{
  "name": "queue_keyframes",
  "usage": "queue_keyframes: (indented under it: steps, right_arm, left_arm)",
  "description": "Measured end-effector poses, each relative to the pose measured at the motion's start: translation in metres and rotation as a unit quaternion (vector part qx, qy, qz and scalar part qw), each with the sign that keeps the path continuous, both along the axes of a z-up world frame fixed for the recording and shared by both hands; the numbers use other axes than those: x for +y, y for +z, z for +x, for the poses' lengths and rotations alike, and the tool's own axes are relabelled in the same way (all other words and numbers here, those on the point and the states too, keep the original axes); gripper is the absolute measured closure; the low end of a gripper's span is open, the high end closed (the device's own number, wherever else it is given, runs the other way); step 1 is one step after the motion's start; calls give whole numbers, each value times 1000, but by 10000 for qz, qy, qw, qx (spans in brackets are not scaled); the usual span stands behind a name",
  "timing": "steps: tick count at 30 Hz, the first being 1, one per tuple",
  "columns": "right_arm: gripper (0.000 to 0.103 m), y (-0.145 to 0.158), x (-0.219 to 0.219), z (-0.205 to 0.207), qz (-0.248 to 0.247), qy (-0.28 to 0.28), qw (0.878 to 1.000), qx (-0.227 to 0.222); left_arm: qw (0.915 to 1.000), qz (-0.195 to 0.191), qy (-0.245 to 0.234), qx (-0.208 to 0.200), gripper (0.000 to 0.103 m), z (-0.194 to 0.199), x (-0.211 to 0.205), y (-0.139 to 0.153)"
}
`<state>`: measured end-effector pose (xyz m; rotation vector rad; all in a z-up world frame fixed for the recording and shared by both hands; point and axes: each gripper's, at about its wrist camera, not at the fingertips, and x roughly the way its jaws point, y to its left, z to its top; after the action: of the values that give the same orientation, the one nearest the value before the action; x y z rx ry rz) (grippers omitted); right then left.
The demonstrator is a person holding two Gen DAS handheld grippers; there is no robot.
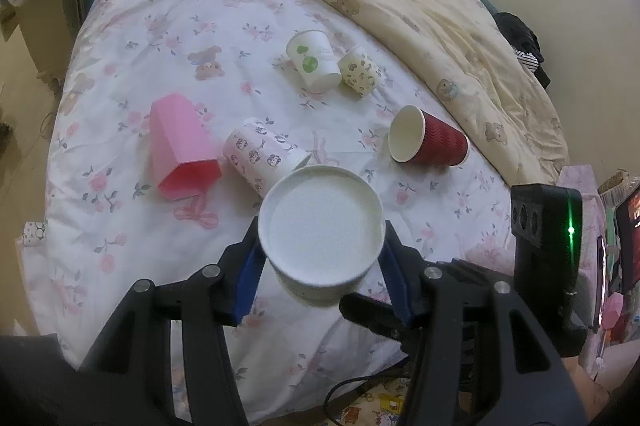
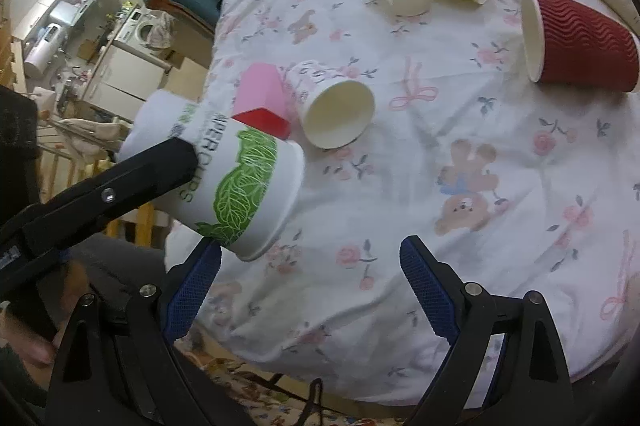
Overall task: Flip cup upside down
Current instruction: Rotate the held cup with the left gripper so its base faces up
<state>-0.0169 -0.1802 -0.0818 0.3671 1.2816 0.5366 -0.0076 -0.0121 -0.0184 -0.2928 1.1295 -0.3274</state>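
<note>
Left wrist hides the leaf-print cup (image 2: 224, 181) its fingers (image 1: 250, 266) apparently clamp; right fingers (image 2: 430, 290) spread.

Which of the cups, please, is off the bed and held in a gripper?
The white cup with green leaf print, clamped by the left gripper. The others, such as the red ribbed cup and the pink cup, lie on the floral sheet.

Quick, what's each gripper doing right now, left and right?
Left gripper: closed on the white paper cup, held above the bed.
Right gripper: open, holding nothing.
</note>
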Motion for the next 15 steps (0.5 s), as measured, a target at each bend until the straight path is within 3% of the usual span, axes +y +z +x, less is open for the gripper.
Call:
queue_keyframes:
  steps: [6,11,15]
  right_arm:
    - [10,8,-10,-3,-89,-120,9998,-139]
    - [10,22,-56,-2,-438,-1089,9920,-470]
    - [10,24,-95,-4,-437,-1817,9816,-405]
  left_arm:
    - [9995,241,127,-131,53,0,3,1]
    - [9972,609,408,-114,53,9,11,-5]
    - [9947,851,584,-13,53,14,8,-16]
